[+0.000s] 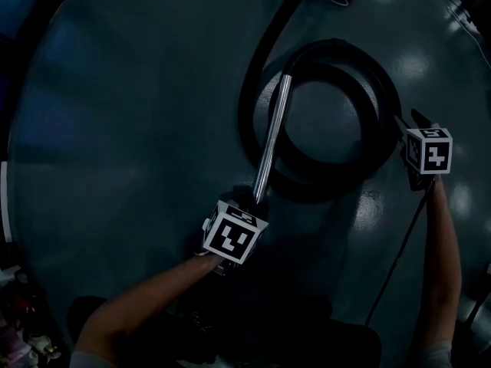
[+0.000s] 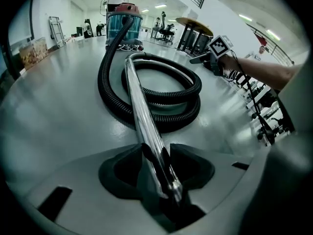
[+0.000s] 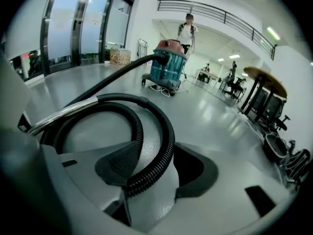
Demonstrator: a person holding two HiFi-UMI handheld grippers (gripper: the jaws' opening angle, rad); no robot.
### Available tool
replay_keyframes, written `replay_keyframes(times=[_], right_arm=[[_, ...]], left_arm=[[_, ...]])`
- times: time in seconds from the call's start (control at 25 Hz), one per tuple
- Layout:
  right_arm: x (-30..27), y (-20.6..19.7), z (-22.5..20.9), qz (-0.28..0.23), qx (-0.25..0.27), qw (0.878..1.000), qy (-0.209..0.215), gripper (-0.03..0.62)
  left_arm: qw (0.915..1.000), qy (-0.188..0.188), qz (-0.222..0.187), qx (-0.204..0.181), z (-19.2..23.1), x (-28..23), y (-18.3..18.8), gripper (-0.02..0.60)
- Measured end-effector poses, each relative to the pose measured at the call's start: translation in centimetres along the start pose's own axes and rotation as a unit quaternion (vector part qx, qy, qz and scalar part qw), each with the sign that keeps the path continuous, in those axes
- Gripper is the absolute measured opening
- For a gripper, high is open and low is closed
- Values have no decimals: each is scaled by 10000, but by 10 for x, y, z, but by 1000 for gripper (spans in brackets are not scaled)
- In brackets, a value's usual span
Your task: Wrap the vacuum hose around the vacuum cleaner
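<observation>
The black ribbed hose [image 1: 383,90] lies coiled in a loop on the grey floor. Its chrome tube [image 1: 272,136] crosses the loop. My left gripper [image 1: 255,202] is shut on the near end of the chrome tube [image 2: 139,106], whose end sits between the pads of the left gripper [image 2: 156,153]. My right gripper [image 1: 400,123] is at the loop's right side. In the right gripper view the hose [image 3: 156,151] runs between the jaws of the right gripper [image 3: 156,158], against the left finger [image 3: 120,165], with a gap to the right one. The blue vacuum cleaner [image 3: 168,65] stands far off.
A person [image 3: 187,28] stands behind the vacuum cleaner [image 2: 124,18]. A round table [image 3: 264,80] and chairs stand at the right. A thin black cable [image 1: 399,259] lies on the floor by my right arm. Glass walls [image 3: 73,23] close the left side.
</observation>
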State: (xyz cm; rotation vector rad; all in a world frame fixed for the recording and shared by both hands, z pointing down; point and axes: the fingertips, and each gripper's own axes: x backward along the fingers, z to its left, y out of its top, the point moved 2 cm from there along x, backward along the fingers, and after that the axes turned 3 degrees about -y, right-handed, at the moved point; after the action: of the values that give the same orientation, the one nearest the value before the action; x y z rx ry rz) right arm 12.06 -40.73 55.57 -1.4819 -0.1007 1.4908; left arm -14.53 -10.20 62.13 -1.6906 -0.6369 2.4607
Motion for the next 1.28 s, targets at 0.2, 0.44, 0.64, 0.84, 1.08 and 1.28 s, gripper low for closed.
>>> replay_keyframes(times=[0.2,0.44,0.64,0.84,1.08,1.28], right_arm=[[79,-5,91,-275,66,9925,1188,212],[104,-58,253,455,-322,9487,3113,212],[103,-48,326,653,-1288,9067,3964,212],[82,-35,376,1032,-1837,8801,4255,212],[59,-22,410,1337,-2735,8492,4314,213],[52,-24,412,1401,-2583,8695,3969,213]], left_arm=[[9994,-238,170,-174,4,4,-5,170],[9979,-224,354,-489,18,9,-7,170],[9961,-401,397,-681,23,19,-11,170],[9926,-542,518,-958,23,33,-30,170],[9898,-847,532,-1015,28,35,-39,170],[9883,-1026,559,-983,20,37,-44,170]])
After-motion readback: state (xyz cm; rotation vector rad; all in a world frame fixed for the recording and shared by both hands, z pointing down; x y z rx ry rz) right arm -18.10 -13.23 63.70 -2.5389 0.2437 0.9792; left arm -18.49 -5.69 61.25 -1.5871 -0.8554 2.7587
